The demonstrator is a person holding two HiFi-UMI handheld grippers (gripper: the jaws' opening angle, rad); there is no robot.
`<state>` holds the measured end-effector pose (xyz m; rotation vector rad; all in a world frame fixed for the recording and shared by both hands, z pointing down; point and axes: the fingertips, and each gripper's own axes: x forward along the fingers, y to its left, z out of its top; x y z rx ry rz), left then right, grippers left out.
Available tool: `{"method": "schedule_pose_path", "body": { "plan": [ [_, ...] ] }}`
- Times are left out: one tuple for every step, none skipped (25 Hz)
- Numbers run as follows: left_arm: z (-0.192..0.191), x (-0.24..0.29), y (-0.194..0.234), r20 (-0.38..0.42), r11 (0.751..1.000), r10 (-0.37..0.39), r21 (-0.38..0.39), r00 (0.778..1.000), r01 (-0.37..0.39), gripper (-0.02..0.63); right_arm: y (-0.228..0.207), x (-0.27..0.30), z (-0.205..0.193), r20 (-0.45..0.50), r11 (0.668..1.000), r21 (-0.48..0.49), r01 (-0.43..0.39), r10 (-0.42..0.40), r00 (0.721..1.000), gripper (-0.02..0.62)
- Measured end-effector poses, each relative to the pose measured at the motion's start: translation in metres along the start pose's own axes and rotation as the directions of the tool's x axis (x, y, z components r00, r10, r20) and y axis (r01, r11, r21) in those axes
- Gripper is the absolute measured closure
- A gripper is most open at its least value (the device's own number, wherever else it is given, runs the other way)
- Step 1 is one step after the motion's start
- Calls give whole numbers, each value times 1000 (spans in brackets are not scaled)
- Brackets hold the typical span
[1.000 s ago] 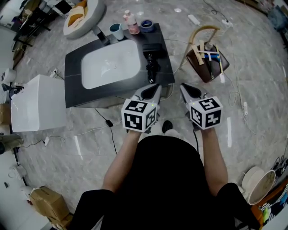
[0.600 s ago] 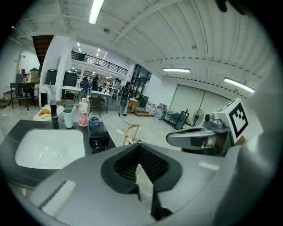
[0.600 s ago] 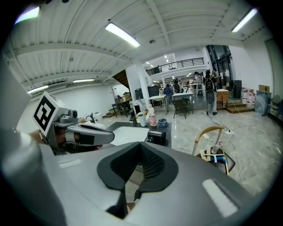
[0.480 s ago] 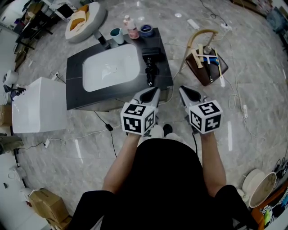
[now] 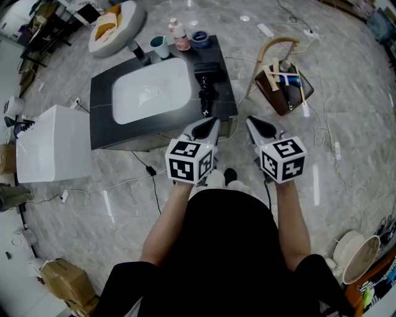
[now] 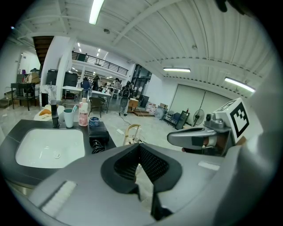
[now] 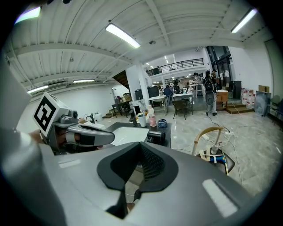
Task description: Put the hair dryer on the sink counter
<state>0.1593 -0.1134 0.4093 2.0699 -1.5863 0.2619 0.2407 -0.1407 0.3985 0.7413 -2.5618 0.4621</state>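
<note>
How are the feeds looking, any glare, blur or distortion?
Head view: sharp, evenly lit, fisheye bending at edges, mild sheen on floor and sink. Left gripper view: heavy fisheye, dark corners, near jaws soft, ceiling lights blown out. Right gripper view: the same, dryer legible.

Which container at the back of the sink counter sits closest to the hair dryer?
The low blue tin, just behind the black hair dryer; the pink bottle and teal cup stand further left.
</note>
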Motion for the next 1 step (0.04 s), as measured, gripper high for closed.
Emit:
{"method": "schedule_pose_path", "body": {
  "plan": [
    [0, 1, 0, 1, 1000, 0, 0, 1000, 0, 607, -1, 0, 0, 1, 1000, -1, 0, 0, 1000, 586]
  ]
}}
